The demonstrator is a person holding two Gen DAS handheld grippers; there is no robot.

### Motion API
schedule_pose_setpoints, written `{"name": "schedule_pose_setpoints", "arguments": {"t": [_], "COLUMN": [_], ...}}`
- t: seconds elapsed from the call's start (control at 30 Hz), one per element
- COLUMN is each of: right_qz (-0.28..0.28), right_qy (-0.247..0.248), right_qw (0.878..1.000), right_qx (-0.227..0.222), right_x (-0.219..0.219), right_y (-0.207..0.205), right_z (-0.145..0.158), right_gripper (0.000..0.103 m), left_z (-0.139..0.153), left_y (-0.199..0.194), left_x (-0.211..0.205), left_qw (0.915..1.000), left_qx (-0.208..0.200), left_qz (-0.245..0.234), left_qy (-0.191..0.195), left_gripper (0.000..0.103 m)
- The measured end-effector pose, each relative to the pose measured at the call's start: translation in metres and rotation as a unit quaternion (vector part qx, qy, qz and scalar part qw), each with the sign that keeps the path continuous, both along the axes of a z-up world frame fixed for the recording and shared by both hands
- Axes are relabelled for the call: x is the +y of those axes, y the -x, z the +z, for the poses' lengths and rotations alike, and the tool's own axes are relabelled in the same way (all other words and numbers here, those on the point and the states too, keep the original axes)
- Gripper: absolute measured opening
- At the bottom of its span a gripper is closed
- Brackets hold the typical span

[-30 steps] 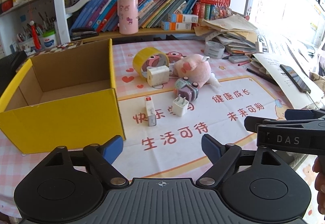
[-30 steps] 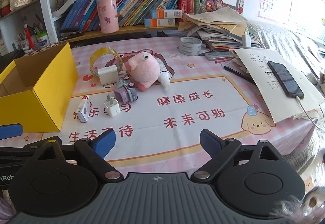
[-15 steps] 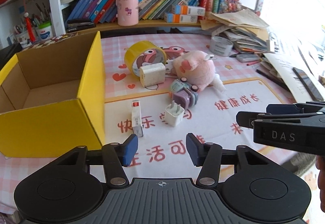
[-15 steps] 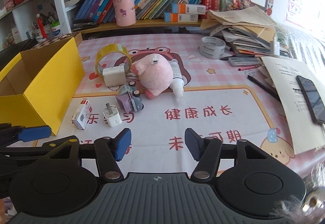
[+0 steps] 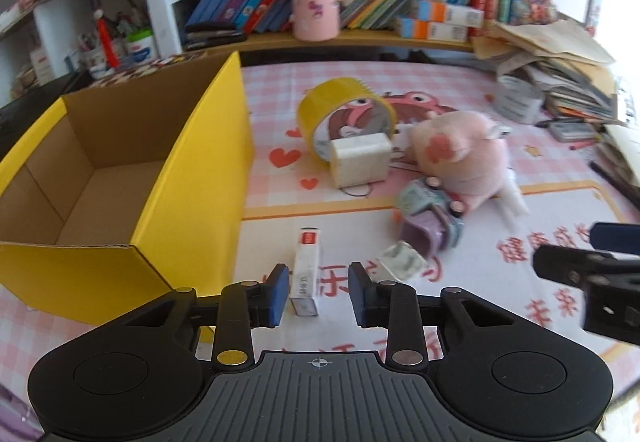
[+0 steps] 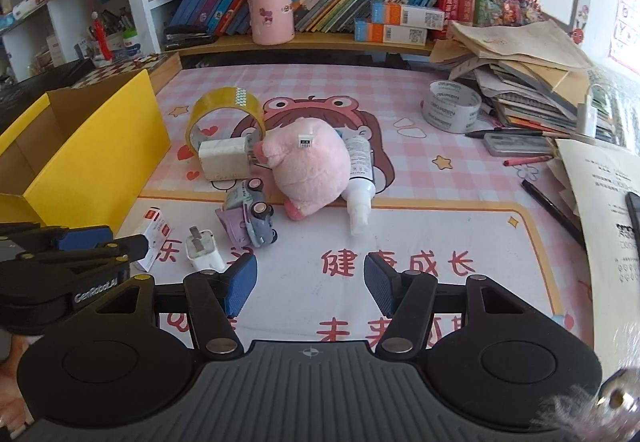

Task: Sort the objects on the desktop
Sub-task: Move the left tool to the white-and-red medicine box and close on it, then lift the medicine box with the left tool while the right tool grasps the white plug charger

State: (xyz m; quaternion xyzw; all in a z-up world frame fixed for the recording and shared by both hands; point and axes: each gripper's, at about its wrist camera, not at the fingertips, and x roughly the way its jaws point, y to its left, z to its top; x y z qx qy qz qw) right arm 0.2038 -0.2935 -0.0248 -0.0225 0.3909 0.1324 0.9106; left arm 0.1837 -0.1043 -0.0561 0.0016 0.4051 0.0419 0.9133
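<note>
A: How far along?

B: Barely begun. Yellow box (image 5: 192,177) is empty; the small white box (image 5: 306,274), plug (image 6: 204,248), toy car (image 6: 252,217), plush pig (image 6: 308,165), tape roll (image 5: 344,113) etc. are all on the mat.

A: Grippers?

B: Left gripper (image 5: 316,294) is closing, white box between its pads, not pinched yet (a sec ago it was wide open, farther back). Right gripper (image 6: 310,282) is half apart, empty; it narrowed too.

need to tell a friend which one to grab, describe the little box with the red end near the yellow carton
Start at the open yellow carton on the pink desk mat. Just off its near right corner lies a slim white box, end-on toward the left claw. Its red-labelled far end and long, narrow shape set it apart from the squat white plug beside it.
</note>
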Motion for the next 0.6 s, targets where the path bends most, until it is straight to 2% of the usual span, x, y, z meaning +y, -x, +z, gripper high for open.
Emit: {"name": "schedule_pose_setpoints", "arguments": {"t": [0.33,0.47,0.6], "right_qz": [0.071,0.097,0.120], "right_qy": [0.002,-0.001,0.013], "right_qw": [0.997,0.995,0.992], "right_qx": [0.015,0.028,0.034], "right_x": [0.008,0.014,0.021], "right_y": [-0.022,-0.029,-0.034], "right_z": [-0.006,-0.010,-0.014], "right_gripper": [0.057,0.057,0.054], "left_z": [-0.028,-0.033,-0.020], "left_y": [-0.028,-0.031,-0.027], "left_x": [0.002,0.006,0.009], "left_qw": [0.9989,0.9984,0.9979], "left_qx": [0.032,0.038,0.025], "left_qz": [0.036,0.039,0.048], "left_qy": [-0.002,0.013,0.035], "left_gripper": [0.030,0.013,0.013]}}
